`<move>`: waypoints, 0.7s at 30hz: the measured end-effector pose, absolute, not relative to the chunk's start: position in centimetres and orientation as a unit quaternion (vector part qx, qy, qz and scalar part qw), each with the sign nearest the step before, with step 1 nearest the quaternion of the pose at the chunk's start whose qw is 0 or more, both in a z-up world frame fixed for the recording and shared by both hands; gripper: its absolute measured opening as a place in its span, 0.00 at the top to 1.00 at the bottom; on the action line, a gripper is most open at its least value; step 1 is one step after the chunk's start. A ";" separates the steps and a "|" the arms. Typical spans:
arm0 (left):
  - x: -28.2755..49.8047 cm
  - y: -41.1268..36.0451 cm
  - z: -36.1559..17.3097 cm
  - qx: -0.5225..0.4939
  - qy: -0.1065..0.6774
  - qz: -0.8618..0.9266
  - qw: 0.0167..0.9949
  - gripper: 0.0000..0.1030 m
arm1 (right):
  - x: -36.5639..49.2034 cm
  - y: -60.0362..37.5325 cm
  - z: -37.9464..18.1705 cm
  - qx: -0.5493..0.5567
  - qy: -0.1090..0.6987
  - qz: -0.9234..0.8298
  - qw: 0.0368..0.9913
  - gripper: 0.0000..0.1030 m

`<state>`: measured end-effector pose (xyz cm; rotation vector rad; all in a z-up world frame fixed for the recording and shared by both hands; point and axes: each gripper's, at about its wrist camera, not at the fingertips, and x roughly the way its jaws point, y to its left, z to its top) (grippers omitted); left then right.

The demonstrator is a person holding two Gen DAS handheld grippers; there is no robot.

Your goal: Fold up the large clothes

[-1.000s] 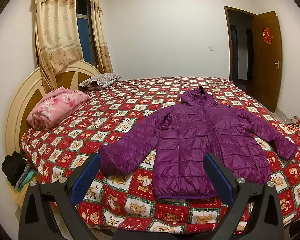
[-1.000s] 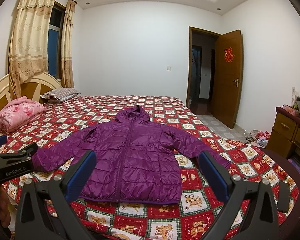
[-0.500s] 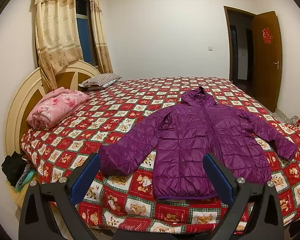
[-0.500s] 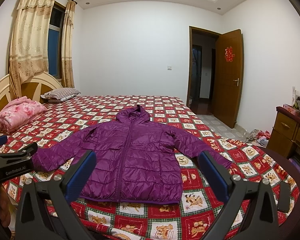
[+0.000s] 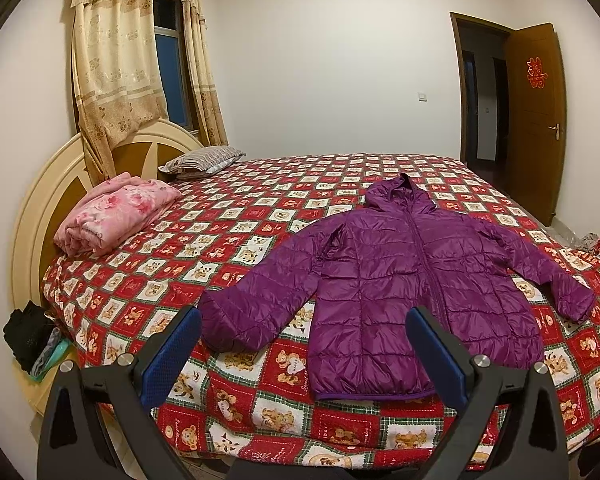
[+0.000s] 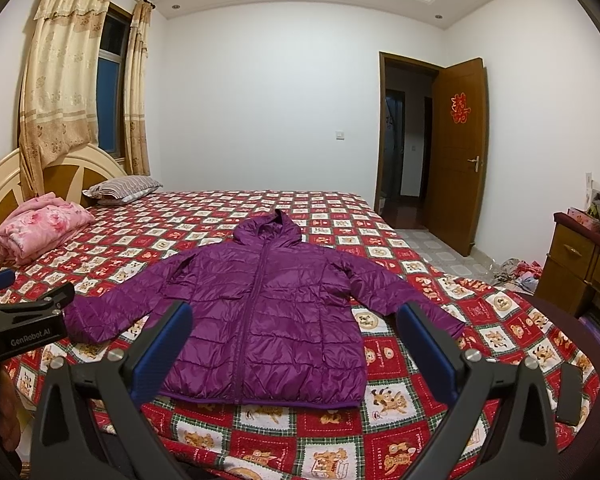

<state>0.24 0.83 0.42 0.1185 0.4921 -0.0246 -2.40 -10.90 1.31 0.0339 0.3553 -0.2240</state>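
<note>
A purple hooded puffer jacket (image 5: 412, 280) (image 6: 268, 312) lies flat, zipped, front up on the red patterned bedspread, both sleeves spread out, hem towards me. My left gripper (image 5: 302, 354) hangs open above the near bed edge, in front of the jacket's left sleeve and hem, holding nothing. My right gripper (image 6: 294, 350) is open too, in front of the hem, apart from the cloth. The left gripper's body (image 6: 20, 324) shows at the left edge of the right wrist view.
A folded pink blanket (image 5: 112, 212) and a striped pillow (image 5: 202, 160) lie by the headboard (image 5: 40, 200). Dark clothes (image 5: 28, 336) sit beside the bed. A wooden dresser (image 6: 580, 264) stands at right, with an open door (image 6: 456, 152) and clothes on the floor.
</note>
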 end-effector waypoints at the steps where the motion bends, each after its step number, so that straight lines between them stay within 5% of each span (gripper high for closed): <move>1: 0.3 0.9 0.4 0.058 0.243 -0.012 0.968 0.01 | -2.4 -11.0 1.3 0.017 0.176 -0.112 0.978 0.00; 21: 2.4 0.9 -2.0 0.062 0.273 -0.010 0.960 0.01 | -1.2 -11.4 -0.6 0.033 0.190 -0.099 0.976 0.00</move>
